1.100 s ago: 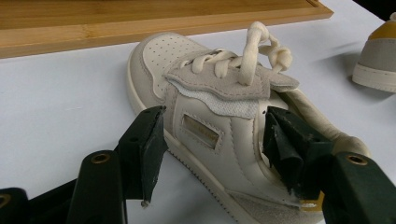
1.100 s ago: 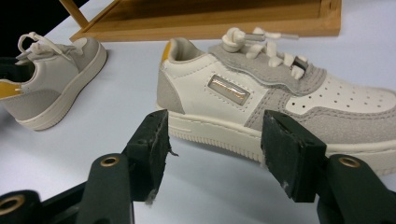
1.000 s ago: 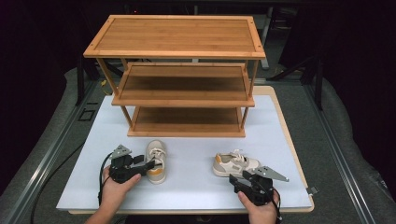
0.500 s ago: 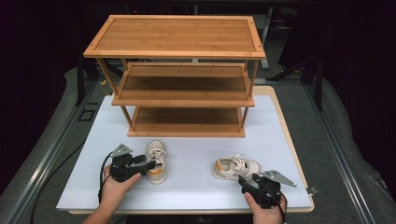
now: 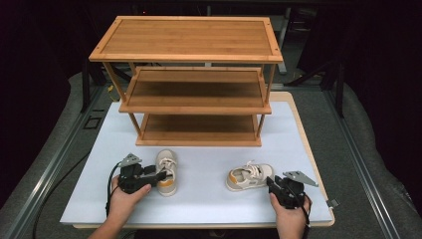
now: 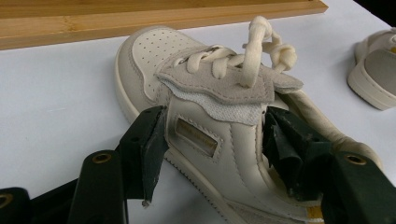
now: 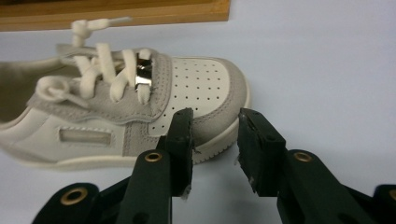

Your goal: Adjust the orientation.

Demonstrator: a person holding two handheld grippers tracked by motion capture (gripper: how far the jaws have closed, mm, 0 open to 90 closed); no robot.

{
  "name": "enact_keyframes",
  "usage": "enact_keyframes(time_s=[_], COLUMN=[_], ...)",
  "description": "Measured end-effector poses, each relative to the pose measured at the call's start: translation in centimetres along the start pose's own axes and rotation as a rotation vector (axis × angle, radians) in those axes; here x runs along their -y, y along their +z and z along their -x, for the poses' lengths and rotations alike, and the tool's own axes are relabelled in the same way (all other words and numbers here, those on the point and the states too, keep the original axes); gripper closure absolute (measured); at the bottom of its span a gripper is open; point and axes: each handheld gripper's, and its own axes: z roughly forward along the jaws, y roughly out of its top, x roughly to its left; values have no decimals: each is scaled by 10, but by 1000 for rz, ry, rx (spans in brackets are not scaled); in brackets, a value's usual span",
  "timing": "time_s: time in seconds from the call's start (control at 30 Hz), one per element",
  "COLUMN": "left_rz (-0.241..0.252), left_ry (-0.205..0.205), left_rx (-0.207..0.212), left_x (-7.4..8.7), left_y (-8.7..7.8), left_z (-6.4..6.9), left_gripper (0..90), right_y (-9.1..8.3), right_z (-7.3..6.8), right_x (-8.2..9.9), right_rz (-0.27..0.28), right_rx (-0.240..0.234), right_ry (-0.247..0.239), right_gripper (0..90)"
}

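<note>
Before the wooden rack (image 5: 194,99), our left gripper (image 5: 158,176) clamps the left shoe (image 5: 166,172); our right gripper (image 5: 271,182), jaws half-closed and just closing, straddles the right shoe (image 5: 247,177) toe untouched.

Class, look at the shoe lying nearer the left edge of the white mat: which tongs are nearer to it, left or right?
Left. The left tongs straddle that shoe at its middle; the right tongs sit across the mat, by the other shoe.
</note>
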Motion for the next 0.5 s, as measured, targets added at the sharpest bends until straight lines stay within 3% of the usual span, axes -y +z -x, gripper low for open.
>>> enact_keyframes(time_s=[0.1,0.13,0.23,0.27,0.37,0.4,0.5], left_rz=[0,-2,-1,0,1,-1,-2], left_ry=[0,3,4,3,2,3,6], left_rx=[-5,-9,-8,-6,-7,-10,-13], left_x=[0,0,-1,0,0,-1,0], left_y=[1,2,2,2,2,2,2], left_z=[0,1,1,0,0,1,1], left_gripper=[388,386,383,382,383,384,392], right_y=[13,20,31,40,46,52,56], right_z=[-2,-3,-6,-9,-12,-18,-24], right_x=[-9,-13,-18,-23,-26,-29,-31], right_rz=[1,7,20,18,20,22,26], right_rx=[18,-13,-34,-62,-77,-102,-115], right_ry=[-16,-14,-15,-6,-3,-4,-11], right_gripper=[641,643,647,654,673,735,784])
